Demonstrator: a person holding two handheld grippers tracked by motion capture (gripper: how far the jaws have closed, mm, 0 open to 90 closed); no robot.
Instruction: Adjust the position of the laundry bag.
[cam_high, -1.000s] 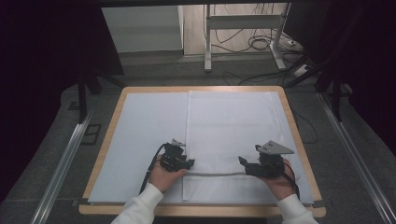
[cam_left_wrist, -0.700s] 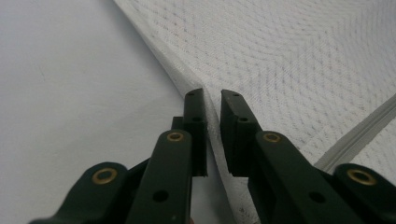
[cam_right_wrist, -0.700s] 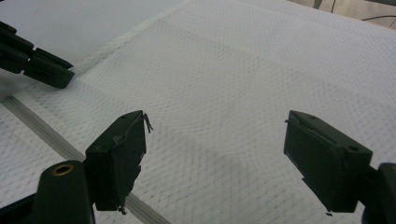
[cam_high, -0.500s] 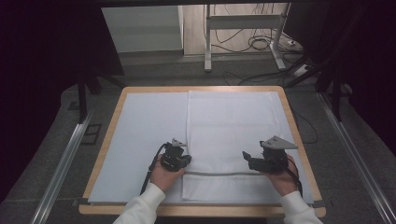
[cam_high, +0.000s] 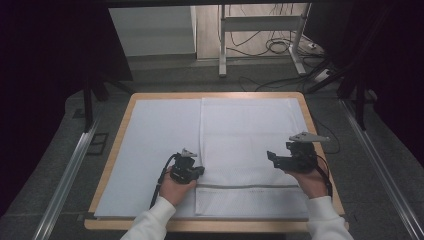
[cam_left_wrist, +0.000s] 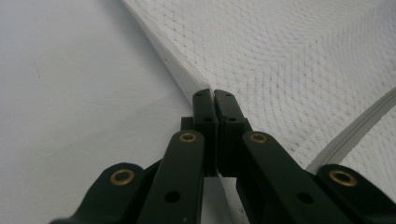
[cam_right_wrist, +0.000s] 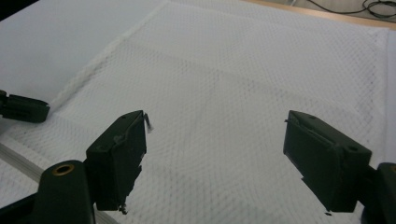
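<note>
In the high view, a white mesh bag lies flat on the right half of a white table, its grey zipper running across near the lower edge. The left gripper sits lower centre of the frame at the bag's left edge, just above the zipper's left end, its jaws having just been closing. The right gripper hangs at the lower right, over the bag's right part, jaws pointing left. In the left gripper view, the two black jaws meet in the middle of the frame, clenched on the bag's folded edge, which runs from top centre down to the tips; the zipper crosses the right side. In the right gripper view, the right gripper stands released, jaws wide apart above the bag with nothing between them, and the left gripper's tip shows at the left edge.
</note>
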